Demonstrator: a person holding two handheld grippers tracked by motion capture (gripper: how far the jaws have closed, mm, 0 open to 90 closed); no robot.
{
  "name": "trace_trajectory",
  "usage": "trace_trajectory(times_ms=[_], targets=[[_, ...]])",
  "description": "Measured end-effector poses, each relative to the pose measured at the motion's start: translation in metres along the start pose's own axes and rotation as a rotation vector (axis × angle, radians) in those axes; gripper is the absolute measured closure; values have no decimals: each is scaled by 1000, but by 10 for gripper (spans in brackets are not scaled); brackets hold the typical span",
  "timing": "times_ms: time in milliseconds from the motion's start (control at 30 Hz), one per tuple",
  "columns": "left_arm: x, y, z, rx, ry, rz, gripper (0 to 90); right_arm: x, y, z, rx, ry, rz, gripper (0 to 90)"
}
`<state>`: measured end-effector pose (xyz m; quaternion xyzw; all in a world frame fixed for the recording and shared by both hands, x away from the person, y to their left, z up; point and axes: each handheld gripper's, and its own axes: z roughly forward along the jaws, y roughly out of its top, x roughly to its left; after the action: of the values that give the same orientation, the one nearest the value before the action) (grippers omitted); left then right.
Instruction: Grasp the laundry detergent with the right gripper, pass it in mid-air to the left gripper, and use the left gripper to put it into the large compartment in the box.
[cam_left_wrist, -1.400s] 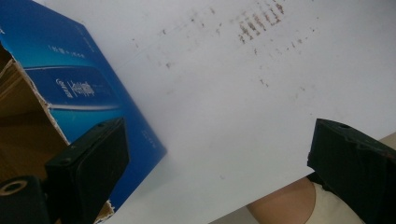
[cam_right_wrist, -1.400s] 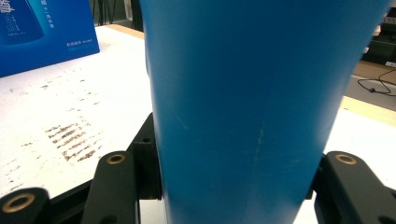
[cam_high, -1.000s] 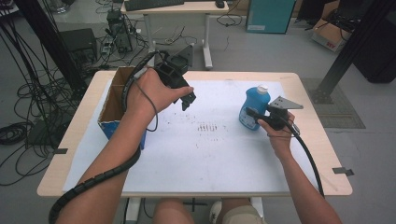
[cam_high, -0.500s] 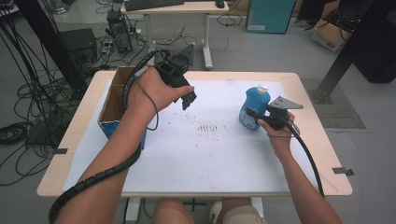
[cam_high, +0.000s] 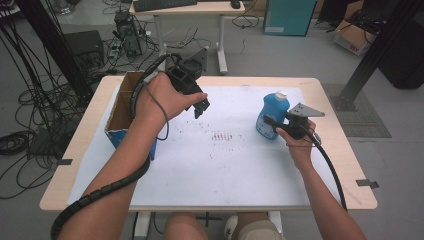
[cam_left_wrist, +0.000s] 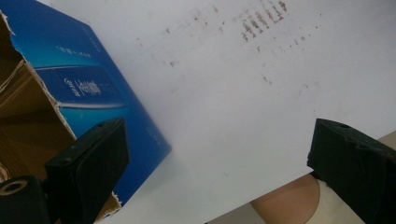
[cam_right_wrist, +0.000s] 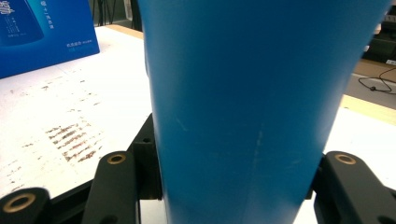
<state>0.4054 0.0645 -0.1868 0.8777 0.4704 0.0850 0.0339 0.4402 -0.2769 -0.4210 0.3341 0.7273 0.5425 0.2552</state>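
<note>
High view has the right gripper clamped on the blue bottle, which stands upright on the white sheet toward the right side of the table. The right gripper view backs that up: the bottle's blue body sits squarely between the two black jaws, and both press against its sides low down. So I'd call this the grasp stage. The bottle is pinched but, as far as I can tell, its base is on the sheet, not lifted.

The left gripper hangs above the table near the open cardboard box at the left edge. In the left gripper view its jaws are spread wide with nothing between them, just the box's blue side and the smudged white sheet below.

My guess at what's going on: the bottle is headed for that box, since it's the only container around and it's open at the top. If so, the next move needs a clean lift straight up first, keeping the bottle vertical so it doesn't swing in the grip, then a carry across the sheet to the left. The grip is low on the body, so the top could tip. The left gripper is parked right by the box, so it may need to clear out or steady the box.
</note>
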Motion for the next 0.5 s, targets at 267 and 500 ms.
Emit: trace_trajectory(times_ms=[267,500], targets=[[3,0,-9,-8,-4,31,58,-8,9,-7,41,-5,7,452],[4,8,-21,-25,-7,73,57,-12,40,-18,54,18,4,452]])
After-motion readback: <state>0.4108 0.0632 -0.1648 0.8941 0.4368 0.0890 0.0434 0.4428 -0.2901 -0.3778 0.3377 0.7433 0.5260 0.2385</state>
